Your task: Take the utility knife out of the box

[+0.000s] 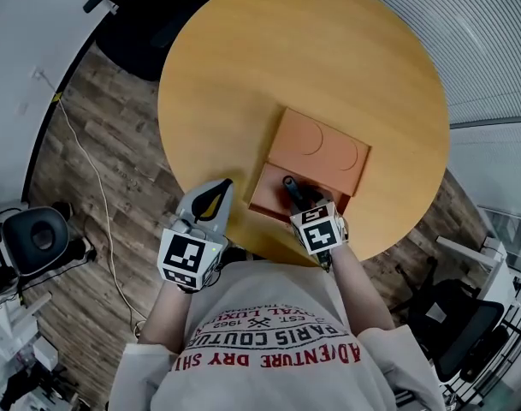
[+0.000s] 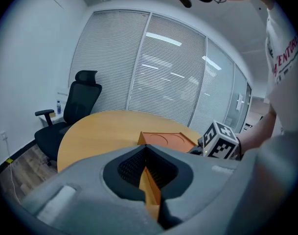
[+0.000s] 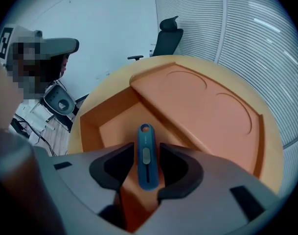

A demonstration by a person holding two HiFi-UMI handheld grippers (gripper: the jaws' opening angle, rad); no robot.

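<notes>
Closest under the head camera is the person's white printed shirt (image 1: 269, 349), with both grippers held out just beyond it at the near edge of a round wooden table (image 1: 269, 50). An orange box (image 1: 324, 148) lies flat on the table's near half. Its cover bears two pressed circles, and its tray (image 1: 264, 197) is slid out toward the person.

The right gripper (image 1: 289, 183) points steeply down into that tray. Its jaws stand apart, and the blue utility knife (image 3: 147, 158) lies lengthwise between them on the tray floor, with a gap showing on each side of it. The tray's low walls (image 3: 90, 126) close in on the left and near sides, and the cover's edge runs just right of the knife.

The left gripper (image 1: 226, 184) sits to the left of the box, clear of it, with its jaw tips together on nothing.

A black office chair (image 2: 78, 104) stands at the table's far side before a wall of white blinds (image 2: 163, 72). A pale cable (image 1: 80, 157) trails over the wood floor (image 1: 106, 221) to the left.
</notes>
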